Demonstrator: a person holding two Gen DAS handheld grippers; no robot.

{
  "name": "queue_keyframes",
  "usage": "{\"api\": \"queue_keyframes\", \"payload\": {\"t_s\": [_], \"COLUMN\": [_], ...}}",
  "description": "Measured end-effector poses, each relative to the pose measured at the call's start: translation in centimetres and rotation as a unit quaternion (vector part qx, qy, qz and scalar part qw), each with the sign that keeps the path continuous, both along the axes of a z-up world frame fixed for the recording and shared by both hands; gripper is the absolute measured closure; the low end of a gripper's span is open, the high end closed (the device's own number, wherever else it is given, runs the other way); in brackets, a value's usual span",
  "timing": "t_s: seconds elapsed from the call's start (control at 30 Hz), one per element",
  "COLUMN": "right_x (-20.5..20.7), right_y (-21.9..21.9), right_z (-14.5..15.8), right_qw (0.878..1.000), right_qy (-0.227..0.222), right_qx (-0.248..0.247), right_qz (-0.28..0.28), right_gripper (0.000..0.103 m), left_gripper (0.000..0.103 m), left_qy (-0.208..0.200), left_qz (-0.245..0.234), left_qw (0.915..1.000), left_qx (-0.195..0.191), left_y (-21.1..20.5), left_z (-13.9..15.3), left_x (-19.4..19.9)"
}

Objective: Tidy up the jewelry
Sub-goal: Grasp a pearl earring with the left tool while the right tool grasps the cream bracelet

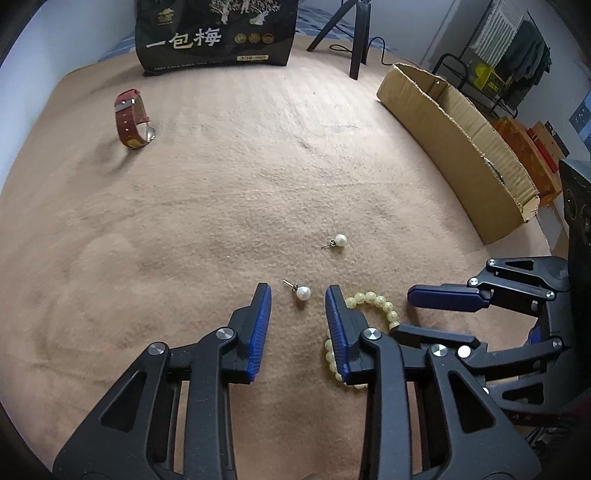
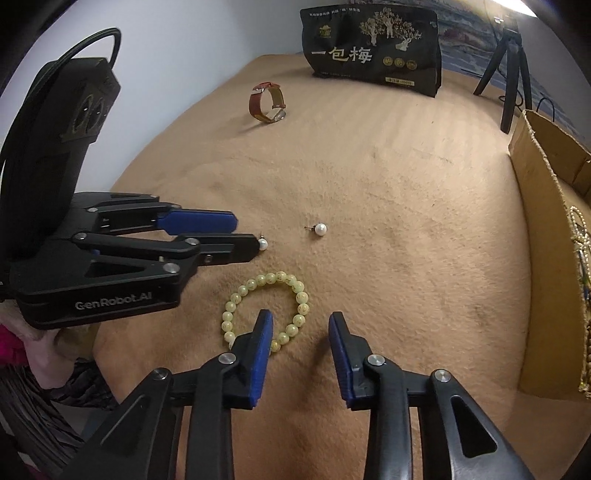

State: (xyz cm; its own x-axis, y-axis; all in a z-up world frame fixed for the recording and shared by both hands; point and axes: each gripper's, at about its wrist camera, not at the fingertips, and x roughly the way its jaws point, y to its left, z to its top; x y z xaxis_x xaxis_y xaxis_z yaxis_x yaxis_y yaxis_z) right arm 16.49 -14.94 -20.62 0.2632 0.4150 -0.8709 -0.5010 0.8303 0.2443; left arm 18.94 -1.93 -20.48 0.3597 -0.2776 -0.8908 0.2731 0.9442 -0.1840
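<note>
My left gripper (image 1: 298,291) is open, its fingers on either side of a pearl earring (image 1: 303,292) that lies on the tan cloth. A second pearl earring (image 1: 340,240) lies a little farther away. A pale green bead bracelet (image 2: 266,306) lies flat on the cloth; my right gripper (image 2: 301,319) is open over its right side, one finger inside the loop. The right gripper also shows in the left wrist view (image 1: 421,314). A red-strap watch (image 1: 131,120) stands at the far left. The left gripper shows in the right wrist view (image 2: 245,232), next to the near earring (image 2: 262,243).
A long cardboard box (image 1: 458,147) runs along the right side; beaded strands (image 2: 581,258) hang inside it. A black snack bag (image 1: 218,33) stands at the back. A tripod (image 1: 356,33) stands behind the cloth. The cloth's edge drops off on the left.
</note>
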Motion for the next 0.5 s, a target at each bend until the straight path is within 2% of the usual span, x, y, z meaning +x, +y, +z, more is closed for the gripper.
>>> {"api": "queue_keyframes", "payload": {"t_s": [0.17,0.33,0.5], "right_x": [0.2,0.6,0.8], "right_y": [0.3,0.5,1.1], "right_z": [-0.6,-1.0,-1.4], "right_qw": [1.0,1.0,1.0], "right_qy": [0.005,0.009,0.004], "right_qx": [-0.001,0.002,-0.012], "right_qz": [0.001,-0.004,0.001], "right_gripper": [0.073,0.076,0.078], "left_gripper": [0.073,0.078,0.093], "left_qy": [0.008,0.009,0.008], "left_qz": [-0.005,-0.006,-0.003], "left_qw": [0.9999,0.9998,0.9997], "left_qx": [0.01,0.015,0.024], "left_y": [-0.4,-0.5,-0.4], "left_z": [-0.9,-1.4,-1.6], "left_x": [0.4,0.8,0.9]}}
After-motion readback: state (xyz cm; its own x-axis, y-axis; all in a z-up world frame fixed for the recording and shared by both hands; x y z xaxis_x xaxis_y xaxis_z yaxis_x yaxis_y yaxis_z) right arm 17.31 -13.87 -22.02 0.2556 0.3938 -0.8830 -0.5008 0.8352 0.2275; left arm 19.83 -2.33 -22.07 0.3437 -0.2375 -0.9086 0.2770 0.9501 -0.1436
